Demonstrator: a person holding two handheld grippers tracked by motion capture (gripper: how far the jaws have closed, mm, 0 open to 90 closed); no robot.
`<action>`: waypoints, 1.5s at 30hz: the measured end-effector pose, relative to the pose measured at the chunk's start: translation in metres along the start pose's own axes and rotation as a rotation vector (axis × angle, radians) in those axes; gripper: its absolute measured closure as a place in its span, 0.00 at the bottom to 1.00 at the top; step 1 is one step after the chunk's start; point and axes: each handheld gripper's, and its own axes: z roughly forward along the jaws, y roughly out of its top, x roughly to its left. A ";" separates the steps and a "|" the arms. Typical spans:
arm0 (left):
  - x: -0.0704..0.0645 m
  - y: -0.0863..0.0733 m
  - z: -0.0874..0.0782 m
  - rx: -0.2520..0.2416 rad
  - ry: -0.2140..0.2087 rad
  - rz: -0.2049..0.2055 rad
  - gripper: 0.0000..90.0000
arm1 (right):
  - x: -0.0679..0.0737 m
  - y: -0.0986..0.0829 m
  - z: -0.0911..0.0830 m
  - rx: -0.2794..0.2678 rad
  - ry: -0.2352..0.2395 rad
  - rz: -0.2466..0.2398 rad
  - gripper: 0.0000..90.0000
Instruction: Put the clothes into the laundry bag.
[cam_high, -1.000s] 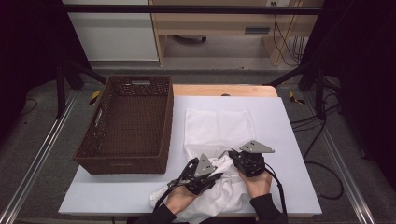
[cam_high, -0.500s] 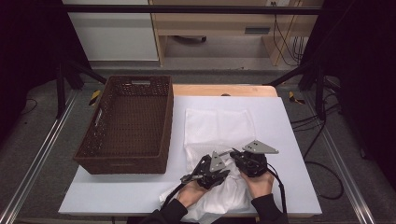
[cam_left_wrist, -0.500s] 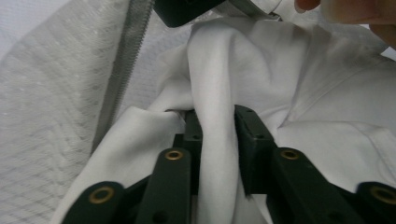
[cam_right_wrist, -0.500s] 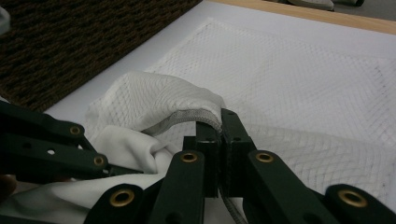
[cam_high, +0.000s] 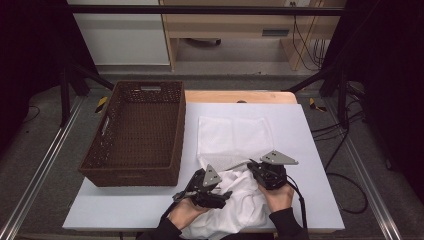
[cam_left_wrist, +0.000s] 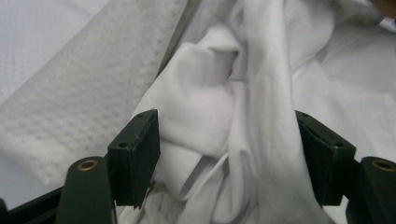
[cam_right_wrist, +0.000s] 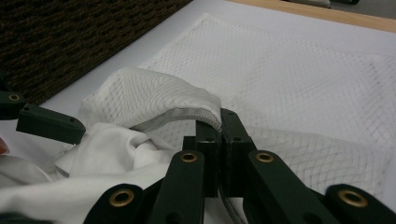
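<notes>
Brown basket (cam_high: 132, 135) sits left of the mesh laundry bag (cam_high: 234, 136) on the bench (cam_high: 310, 150). Left gripper (cam_left_wrist: 229, 158) has its fingers wide around the crumpled white shirt (cam_high: 240, 205) just in front of the bag. Right gripper (cam_right_wrist: 219, 144) pinches the bag's zipper edge (cam_right_wrist: 187, 116) open. If that pinch slips, the mouth probably flops shut and the shirt bunches outside

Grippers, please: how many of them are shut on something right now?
1. The right gripper is shut on the zippered edge of the mesh laundry bag. The left gripper is open around the white garment.
</notes>
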 end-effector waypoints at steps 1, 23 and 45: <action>0.000 -0.002 0.001 0.009 0.008 0.009 0.34 | 0.000 0.000 0.000 0.003 0.000 0.001 0.97; -0.016 0.029 -0.011 -0.112 -0.055 0.007 0.95 | 0.003 -0.002 0.004 0.016 0.008 0.003 0.98; -0.003 0.033 0.033 -0.040 0.051 -0.013 0.51 | 0.001 0.000 0.001 -0.001 0.013 0.003 0.97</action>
